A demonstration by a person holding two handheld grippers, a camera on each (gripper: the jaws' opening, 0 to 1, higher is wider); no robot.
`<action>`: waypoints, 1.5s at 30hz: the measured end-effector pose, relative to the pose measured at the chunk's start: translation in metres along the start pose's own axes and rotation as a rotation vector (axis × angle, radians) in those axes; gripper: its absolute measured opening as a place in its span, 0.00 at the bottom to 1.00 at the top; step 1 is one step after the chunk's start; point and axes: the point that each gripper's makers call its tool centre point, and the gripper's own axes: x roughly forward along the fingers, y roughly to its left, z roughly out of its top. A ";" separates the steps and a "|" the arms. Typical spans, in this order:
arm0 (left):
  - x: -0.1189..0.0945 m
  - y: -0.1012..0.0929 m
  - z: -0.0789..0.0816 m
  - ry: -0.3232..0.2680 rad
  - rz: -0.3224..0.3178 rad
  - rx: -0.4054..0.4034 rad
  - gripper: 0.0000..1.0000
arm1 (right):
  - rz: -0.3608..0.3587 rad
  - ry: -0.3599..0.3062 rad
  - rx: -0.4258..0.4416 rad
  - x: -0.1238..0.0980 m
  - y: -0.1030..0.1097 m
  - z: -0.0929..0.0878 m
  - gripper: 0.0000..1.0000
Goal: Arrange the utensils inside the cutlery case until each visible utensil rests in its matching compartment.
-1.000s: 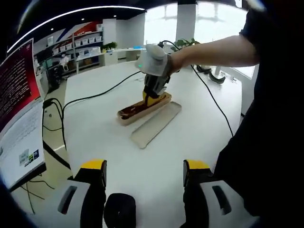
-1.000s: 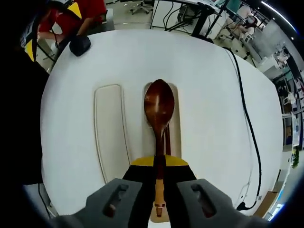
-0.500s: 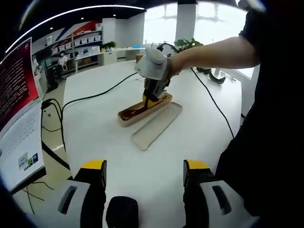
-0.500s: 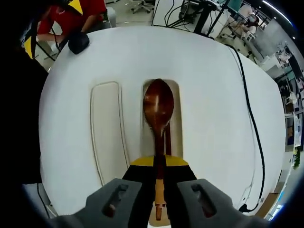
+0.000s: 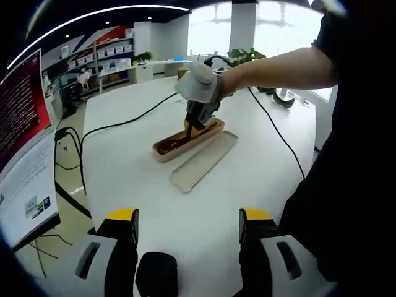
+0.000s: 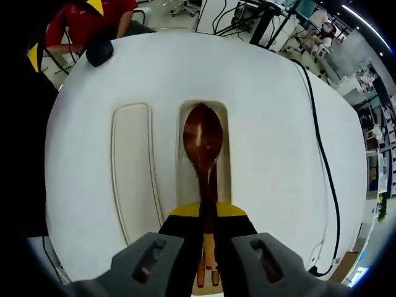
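A dark brown wooden spoon [image 6: 202,137] lies lengthwise in the beige cutlery case [image 6: 225,170], bowl at the far end. Its handle runs back between the jaws of my right gripper [image 6: 207,218], which is shut on it. The case's flat lid [image 6: 132,176] lies just left of the case. In the left gripper view the right gripper [image 5: 195,125] stands over the case [image 5: 179,143] at mid-table, with the lid [image 5: 204,162] beside it. My left gripper [image 5: 189,224] hovers open over the near table edge, holding nothing.
The round white table [image 5: 136,179] carries a black cable [image 5: 124,125] running toward the case; the cable [image 6: 323,154] curves along the right of the table. A monitor [image 5: 25,154] stands at the left. A person's arm [image 5: 278,62] reaches in from the right.
My right gripper has shifted slightly, and the spoon's bowl now sits fully inside the far end of the case. The left gripper has stayed put and open.
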 end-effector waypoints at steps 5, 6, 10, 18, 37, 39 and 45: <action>-0.001 -0.003 0.001 -0.008 0.003 0.000 0.68 | -0.026 0.004 -0.035 -0.004 -0.001 -0.002 0.12; -0.002 -0.003 0.001 -0.006 0.003 0.001 0.68 | -0.035 0.003 -0.039 -0.006 -0.002 -0.002 0.12; -0.004 -0.004 0.001 -0.012 0.007 0.007 0.68 | -0.055 -0.006 -0.027 -0.014 -0.001 -0.002 0.16; -0.011 -0.006 0.005 -0.026 0.012 0.036 0.68 | -0.166 0.016 -0.008 -0.033 -0.008 -0.018 0.43; -0.037 -0.005 0.014 -0.088 0.061 0.112 0.81 | -0.319 0.023 0.202 -0.080 0.044 -0.077 0.93; -0.039 -0.004 0.016 -0.094 0.070 0.121 0.84 | -0.327 0.021 0.215 -0.085 0.049 -0.081 0.96; -0.043 -0.010 0.023 -0.111 0.070 0.142 0.93 | -0.387 0.025 0.322 -0.099 0.067 -0.110 1.00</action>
